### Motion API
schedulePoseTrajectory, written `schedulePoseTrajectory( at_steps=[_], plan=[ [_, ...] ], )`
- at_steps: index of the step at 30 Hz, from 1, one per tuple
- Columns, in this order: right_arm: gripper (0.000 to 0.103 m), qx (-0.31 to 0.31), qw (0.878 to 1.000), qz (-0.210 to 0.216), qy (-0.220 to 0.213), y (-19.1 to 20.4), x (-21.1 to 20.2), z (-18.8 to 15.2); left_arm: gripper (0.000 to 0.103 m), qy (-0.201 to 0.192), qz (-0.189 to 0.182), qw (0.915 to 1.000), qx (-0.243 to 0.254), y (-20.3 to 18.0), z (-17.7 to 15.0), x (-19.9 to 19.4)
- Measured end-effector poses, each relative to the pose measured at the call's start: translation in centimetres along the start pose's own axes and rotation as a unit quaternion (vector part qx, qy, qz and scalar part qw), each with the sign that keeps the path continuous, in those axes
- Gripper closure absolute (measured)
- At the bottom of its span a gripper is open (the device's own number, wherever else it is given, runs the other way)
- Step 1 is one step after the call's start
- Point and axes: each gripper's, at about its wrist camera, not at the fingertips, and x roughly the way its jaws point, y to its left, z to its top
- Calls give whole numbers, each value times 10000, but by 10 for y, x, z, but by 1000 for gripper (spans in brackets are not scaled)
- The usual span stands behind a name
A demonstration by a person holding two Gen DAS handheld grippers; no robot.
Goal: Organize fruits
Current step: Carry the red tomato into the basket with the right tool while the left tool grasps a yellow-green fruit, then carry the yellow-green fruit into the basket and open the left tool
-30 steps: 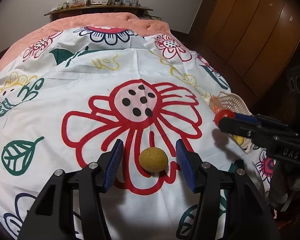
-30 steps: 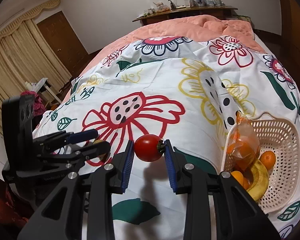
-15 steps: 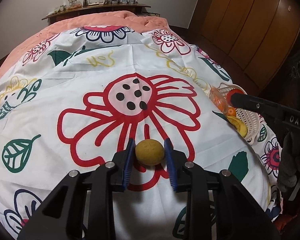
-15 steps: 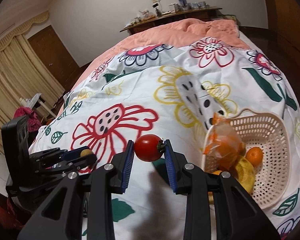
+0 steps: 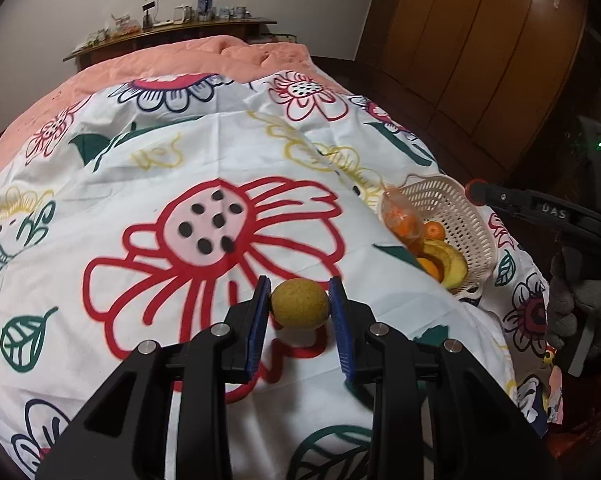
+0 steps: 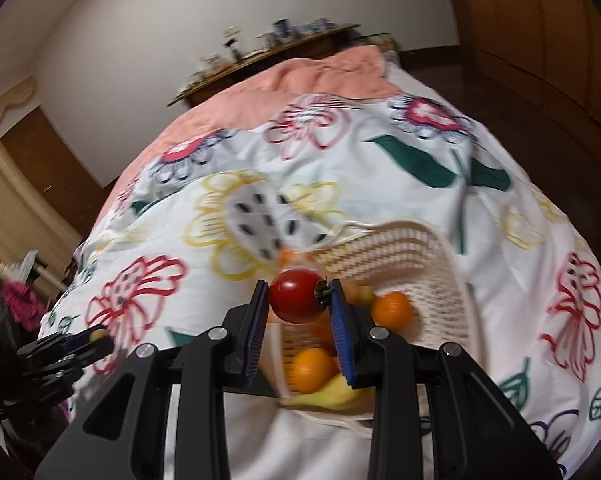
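Between jaws: tomato (image 6: 297, 295), right; yellow fruit (image 5: 299, 303), left.

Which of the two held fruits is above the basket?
The red tomato in the right claw, above the basket; the yellow-brown fruit is above the sheet.

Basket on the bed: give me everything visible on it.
The basket is a cream, perforated plastic one with a flared rim, sitting on the floral bedsheet near the bed's right edge. It holds oranges, a banana and a clear bag of orange fruit leaning at its left rim. The right gripper, shut on a red tomato, hangs above it without touching; this view is motion-blurred.
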Motion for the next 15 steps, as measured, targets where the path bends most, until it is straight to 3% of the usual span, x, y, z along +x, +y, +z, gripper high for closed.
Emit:
schedulePoseTrajectory(
  at_steps=[6,15],
  plan=[
    [72,336,9992,-229,-25,-33,-1,-4,72,16,18,10000,91,-9,4,2],
    [72,527,9980,-336,-36,-49,0,-7,72,5,56,9998,167,-17,7,3]
  ],
)
